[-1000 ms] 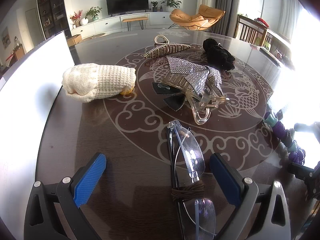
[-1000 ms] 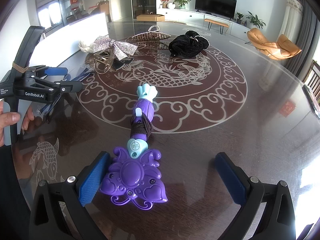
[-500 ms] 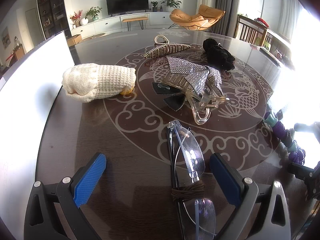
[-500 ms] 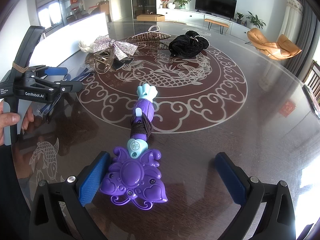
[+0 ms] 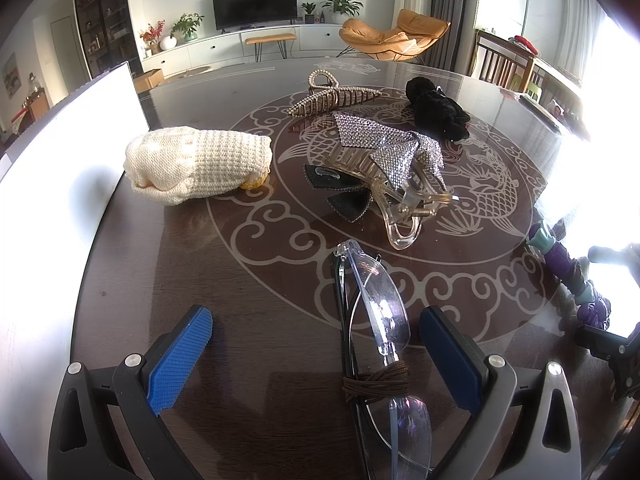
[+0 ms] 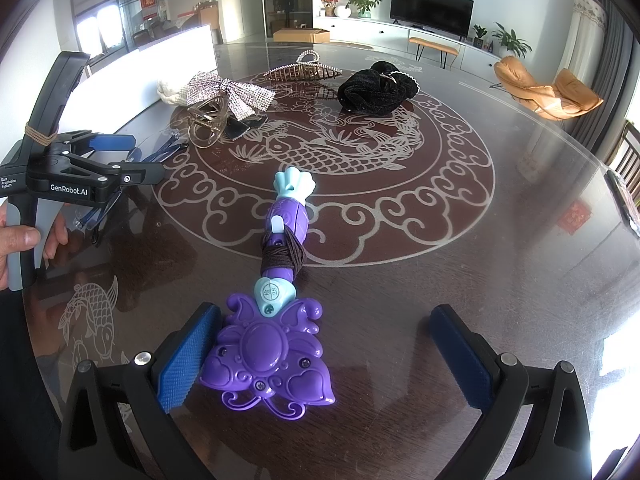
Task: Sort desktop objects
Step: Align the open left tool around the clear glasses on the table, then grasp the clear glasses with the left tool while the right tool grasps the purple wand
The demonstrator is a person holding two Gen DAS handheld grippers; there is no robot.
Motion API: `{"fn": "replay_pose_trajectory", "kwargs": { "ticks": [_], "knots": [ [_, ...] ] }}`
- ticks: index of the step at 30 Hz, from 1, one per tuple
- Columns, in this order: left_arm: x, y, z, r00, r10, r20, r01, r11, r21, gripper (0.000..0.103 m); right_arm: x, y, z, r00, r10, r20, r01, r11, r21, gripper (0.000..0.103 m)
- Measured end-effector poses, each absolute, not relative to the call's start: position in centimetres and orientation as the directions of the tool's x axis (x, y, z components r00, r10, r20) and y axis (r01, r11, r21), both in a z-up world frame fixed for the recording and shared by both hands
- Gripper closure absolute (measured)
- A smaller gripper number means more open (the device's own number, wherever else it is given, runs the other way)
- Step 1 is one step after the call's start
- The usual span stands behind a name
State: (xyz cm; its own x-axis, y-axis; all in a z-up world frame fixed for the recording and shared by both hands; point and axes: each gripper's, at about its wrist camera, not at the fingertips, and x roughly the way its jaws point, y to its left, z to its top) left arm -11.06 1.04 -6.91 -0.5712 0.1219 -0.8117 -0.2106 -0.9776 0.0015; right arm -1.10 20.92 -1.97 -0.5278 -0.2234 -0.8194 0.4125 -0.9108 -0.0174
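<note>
Two hair claws (image 5: 336,98), one wand (image 6: 276,312).

Left gripper (image 5: 316,344): jaws wide apart, low over surface, blue pads at 7 and 5 o'clock of own view. Right gripper (image 6: 324,348): jaws wide apart, low, level. Person's left hand (image 6: 18,240) wrapped round left gripper handle, at 9 o'clock in right wrist view.

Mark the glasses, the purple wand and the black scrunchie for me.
glasses (image 5: 380,312): left wrist view, on the upper lens.
purple wand (image 6: 262,350): right wrist view, centre of the flower head.
black scrunchie (image 6: 370,92): right wrist view, middle of the velvet.
</note>
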Motion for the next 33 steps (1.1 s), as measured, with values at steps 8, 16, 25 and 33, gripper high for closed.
{"fn": "replay_pose_trajectory", "kwargs": {
  "ticks": [8,16,25,33],
  "knots": [
    [-11.0,1.0,-6.9,-0.571,0.122,-0.812,-0.211,-0.978,0.001,0.000,-1.1,20.9,-2.0,-0.528,-0.223,-0.819,0.413,-0.911,-0.018,0.000],
    [-8.3,0.6,-6.6,-0.550,0.194,-0.813,-0.330,-0.944,-0.002,0.000,-1.1,21.0,-2.0,-0.528,-0.224,-0.819,0.413,-0.911,-0.018,0.000],
    [-8.8,2.5,-6.3,-0.440,0.120,-0.890,-0.277,-0.961,0.008,0.004,-1.1,21.0,-2.0,-0.528,-0.224,-0.819,0.413,-0.910,-0.017,0.000],
    [-7.2,3.6,-5.2,-0.464,0.156,-0.872,-0.334,-0.942,0.010,0.082,-1.0,20.9,-2.0,-0.527,-0.226,-0.820,0.415,-0.910,-0.016,0.000]
  ]
}}
